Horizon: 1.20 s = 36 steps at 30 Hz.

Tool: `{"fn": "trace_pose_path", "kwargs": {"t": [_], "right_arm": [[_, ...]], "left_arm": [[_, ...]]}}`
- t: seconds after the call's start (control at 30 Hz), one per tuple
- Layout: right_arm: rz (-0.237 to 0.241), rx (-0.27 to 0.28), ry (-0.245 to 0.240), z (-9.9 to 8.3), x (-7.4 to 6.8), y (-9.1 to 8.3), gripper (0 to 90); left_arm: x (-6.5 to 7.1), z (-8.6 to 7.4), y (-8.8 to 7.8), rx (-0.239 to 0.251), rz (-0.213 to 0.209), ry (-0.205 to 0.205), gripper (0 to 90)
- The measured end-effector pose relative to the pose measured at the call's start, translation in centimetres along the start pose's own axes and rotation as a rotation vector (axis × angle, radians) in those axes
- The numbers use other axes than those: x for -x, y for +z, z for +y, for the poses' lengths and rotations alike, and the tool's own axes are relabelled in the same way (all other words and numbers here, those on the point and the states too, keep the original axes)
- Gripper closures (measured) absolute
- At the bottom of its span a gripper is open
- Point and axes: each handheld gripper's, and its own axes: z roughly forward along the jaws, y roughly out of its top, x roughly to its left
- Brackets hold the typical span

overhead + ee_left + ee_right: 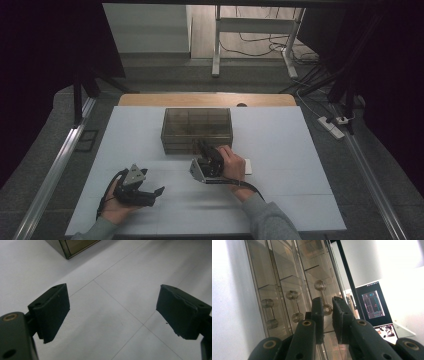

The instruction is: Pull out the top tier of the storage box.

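Smoked clear plastic forms the drawer cabinet point(196, 130), boxy and sharp-edged, mid-worktop point(280, 200). I hold the right tongs point(327, 305) nearly closed around one dumbbell-shaped drawer handle point(323, 297); contact unclear. Left tongs point(112, 307) gape empty over smooth, seamed, roomy white surface.

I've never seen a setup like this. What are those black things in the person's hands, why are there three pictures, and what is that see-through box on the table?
A person sits at a white table and holds a hand-worked claw with two black jaws in each hand. One picture looks down from above; the other two come from small cameras riding on the claws.

The left gripper rests near the table's front edge, jaws wide apart, nothing between them.

The right gripper is up against the front of a clear plastic drawer box. Its jaws are nearly together at one of the little drawer handles. Whether they actually pinch it I cannot tell.

A small white card lies beside the right hand.
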Motion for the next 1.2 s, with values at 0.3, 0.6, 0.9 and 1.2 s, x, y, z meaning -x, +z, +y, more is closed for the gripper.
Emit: {"fn": "trace_pose_path", "kwargs": {"t": [0.3, 0.6, 0.9, 1.2], "right_arm": [[0.001, 0.001, 0.006, 0.0, 0.1, -0.2, 79.9], [0.002, -0.004, -0.006, 0.2, -0.1, -0.8, 79.8], [0.001, 0.007, -0.013, 0.5, -0.5, -1.6, 79.7], [0.0, 0.01, -0.015, 0.5, -0.6, -1.7, 79.7]], "left_arm": [[0.0, 0.0, 0.0, 0.0, 0.001, 0.0, 11.7], [-0.1, 0.0, -0.1, 0.003, 0.001, -0.002, 11.7], [-0.1, 0.0, -0.1, 0.005, 0.004, -0.005, 11.7], [-0.1, 0.0, -0.1, 0.006, 0.003, -0.004, 11.7]]}}
